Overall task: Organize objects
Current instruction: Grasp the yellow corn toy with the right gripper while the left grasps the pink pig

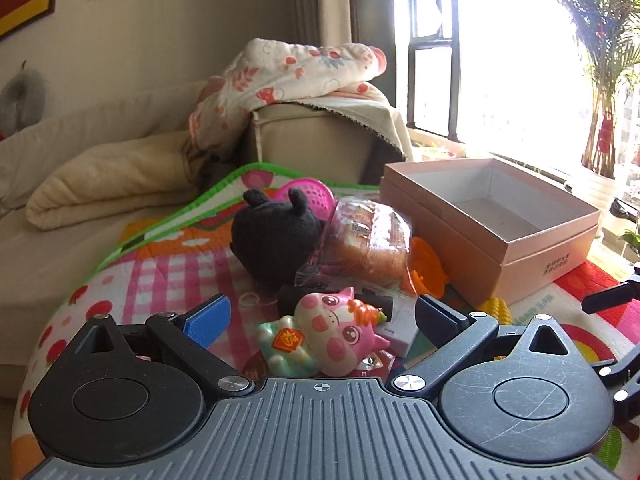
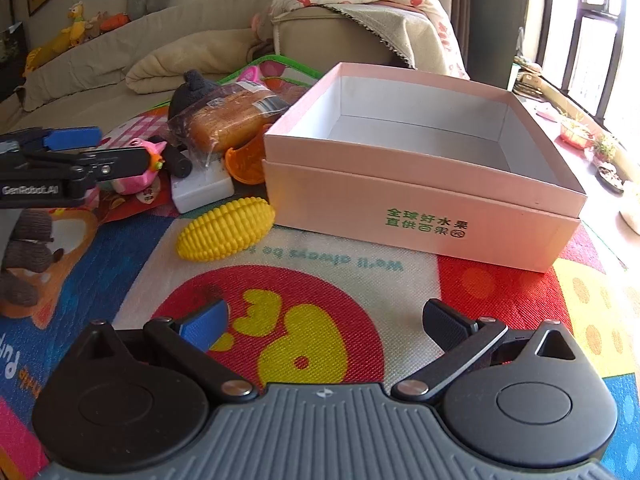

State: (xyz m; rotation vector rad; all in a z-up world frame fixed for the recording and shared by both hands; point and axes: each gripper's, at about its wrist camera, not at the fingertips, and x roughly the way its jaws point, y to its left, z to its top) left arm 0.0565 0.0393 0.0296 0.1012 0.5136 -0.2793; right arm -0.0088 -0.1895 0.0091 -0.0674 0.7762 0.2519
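A pink pig toy point(image 1: 336, 328) lies on the colourful mat between the wide-apart fingers of my left gripper point(image 1: 322, 320), which is open. Behind it sit a black plush point(image 1: 272, 236), wrapped bread point(image 1: 368, 236), an orange toy point(image 1: 428, 270) and a white block point(image 1: 400, 328). The empty pink box point(image 1: 492, 216) stands to the right. In the right wrist view my right gripper point(image 2: 324, 324) is open over bare mat, short of the pink box point(image 2: 420, 184). A yellow toy corn point(image 2: 226, 234) lies left of the box. The left gripper point(image 2: 100, 148) hovers at the pig toy point(image 2: 140, 168).
The play mat point(image 2: 304, 344) covers the surface in front of a beige sofa point(image 1: 100, 152) with blankets. A brown knitted toy point(image 2: 28, 248) lies at the left. A pink basket point(image 1: 308, 192) sits behind the plush. A window sill with plants point(image 2: 576, 132) runs along the right.
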